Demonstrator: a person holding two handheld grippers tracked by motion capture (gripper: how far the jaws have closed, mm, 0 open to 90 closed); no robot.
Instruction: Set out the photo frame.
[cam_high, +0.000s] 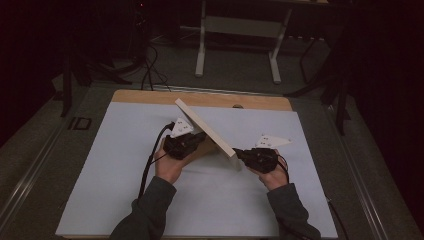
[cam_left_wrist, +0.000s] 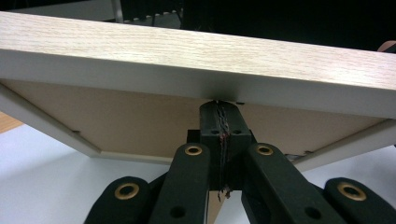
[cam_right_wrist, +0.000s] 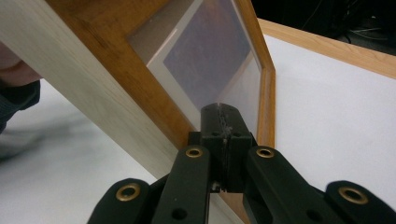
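A wooden frame (cam_high: 206, 127) is held tilted above the white bench (cam_high: 125, 190) (one edge raised). It is met from behind by the closed left gripper (cam_left_wrist: 219, 109), and its glass front by the closed right gripper (cam_right_wrist: 220, 112); neither is seen to clamp it

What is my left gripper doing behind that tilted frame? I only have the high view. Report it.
Observer: The left gripper has its fingers shut, tips up against the back of the frame, where the brown backing board meets the rail.
Operator: Now give me the right one.
Observer: The right gripper is also shut, its tips at the frame's front, low on the glass.
Operator: Tell me what's under the glass.
Observer: A dark picture inside a white mount; it is too blurred to say of what.
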